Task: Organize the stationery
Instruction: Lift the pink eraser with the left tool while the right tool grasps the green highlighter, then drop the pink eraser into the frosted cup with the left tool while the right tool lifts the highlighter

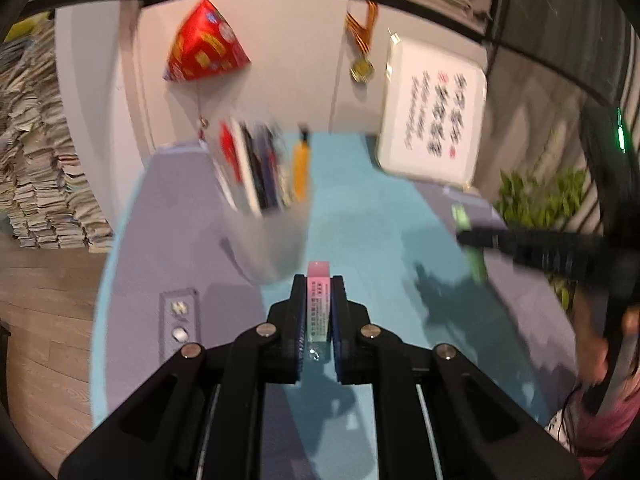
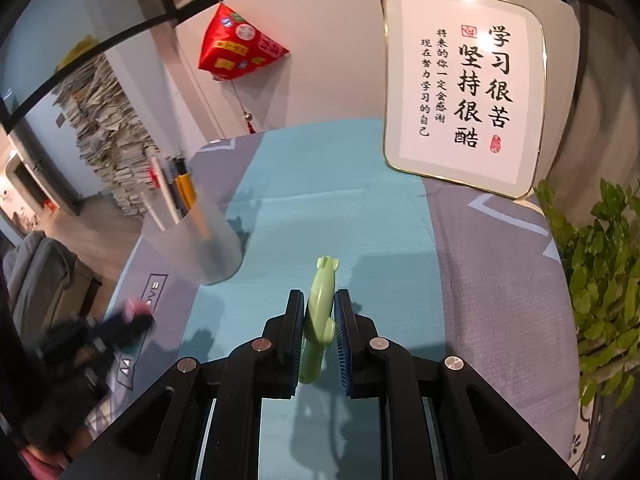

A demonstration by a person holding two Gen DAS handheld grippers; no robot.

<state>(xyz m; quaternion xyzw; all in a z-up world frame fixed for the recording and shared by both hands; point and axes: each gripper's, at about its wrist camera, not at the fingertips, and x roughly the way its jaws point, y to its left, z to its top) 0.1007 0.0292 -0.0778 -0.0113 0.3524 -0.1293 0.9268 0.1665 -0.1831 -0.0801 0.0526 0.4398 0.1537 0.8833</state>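
My left gripper (image 1: 319, 284) is shut on a pink eraser (image 1: 319, 300) in a printed sleeve, held above the teal mat (image 1: 360, 220). Just beyond it stands a frosted pen cup (image 1: 272, 236) holding several pens and an orange marker; the left wrist view is blurred. My right gripper (image 2: 319, 298) is shut on a light green shaped pen or clip (image 2: 320, 312), also lifted over the mat (image 2: 320, 200). The same pen cup (image 2: 200, 240) stands to its left. Each gripper appears in the other's view: the right one (image 1: 476, 238) with the green item, the left one (image 2: 136, 316) with the pink eraser.
A framed calligraphy board (image 2: 464, 88) leans on the wall at the back right, with a green plant (image 2: 600, 272) beside it. A red hanging ornament (image 2: 240, 44) and a medal (image 1: 362, 68) hang on the wall. Stacks of papers (image 1: 36, 160) rise at left. A person's hand (image 1: 604, 352) holds the right gripper.
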